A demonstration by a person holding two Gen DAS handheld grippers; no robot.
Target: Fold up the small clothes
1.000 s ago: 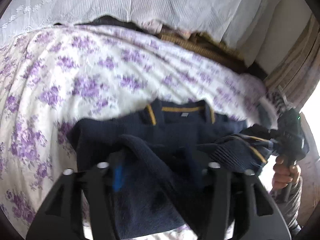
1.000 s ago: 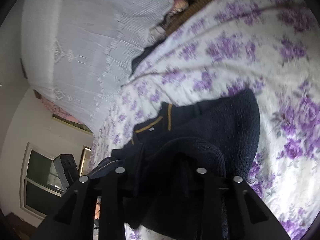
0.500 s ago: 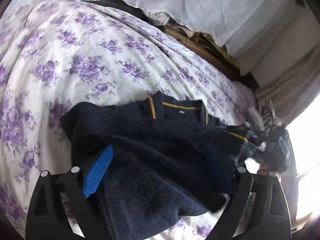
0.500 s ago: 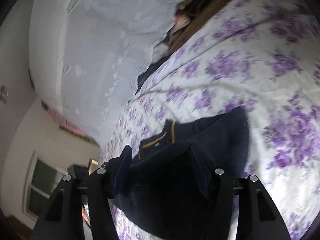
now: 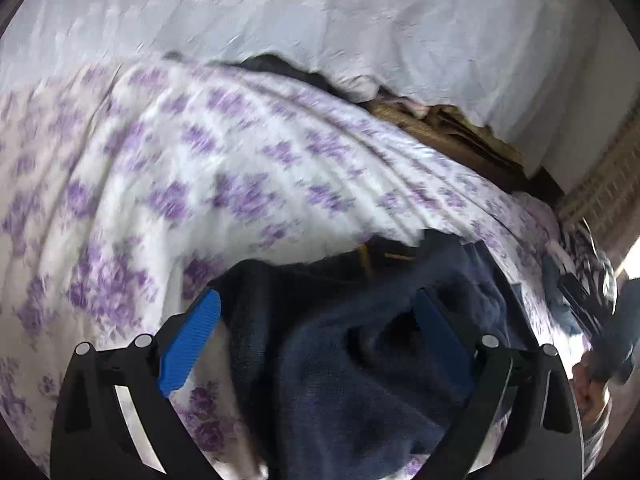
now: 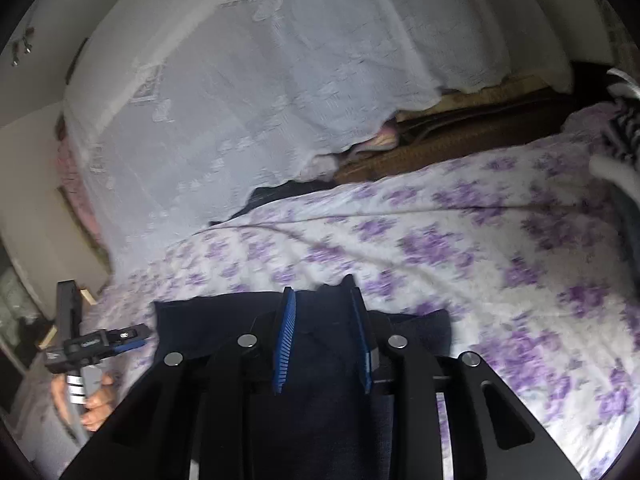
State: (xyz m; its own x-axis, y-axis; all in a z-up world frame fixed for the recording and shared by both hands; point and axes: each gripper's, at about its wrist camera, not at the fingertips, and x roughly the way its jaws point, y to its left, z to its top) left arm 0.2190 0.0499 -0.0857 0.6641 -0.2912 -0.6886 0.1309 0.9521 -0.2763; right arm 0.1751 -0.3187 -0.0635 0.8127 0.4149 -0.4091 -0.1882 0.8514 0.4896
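Left wrist view: the left gripper (image 5: pixel 316 340) has its blue-padded fingers (image 5: pixel 188 344) spread wide, with the navy sweater (image 5: pixel 352 360) bunched loosely between them and gripped by neither. A second ago the same fingers were pinched on a fold of the knit; they have since let go. The sweater lies on the purple-flowered bedspread (image 5: pixel 224 168), and its yellow-trimmed collar (image 5: pixel 366 258), formerly plain to see, is now almost covered by folded cloth.

Right wrist view: the right gripper (image 6: pixel 324 336) holds its fingers (image 6: pixel 285 340) parted, narrower than half a second ago, the sweater (image 6: pixel 224 328) beneath them and clamped by neither. The garment's flattened edge runs left to right across the bedspread (image 6: pixel 500 248). The left gripper (image 6: pixel 128 338) shows at far left, beside the sweater.
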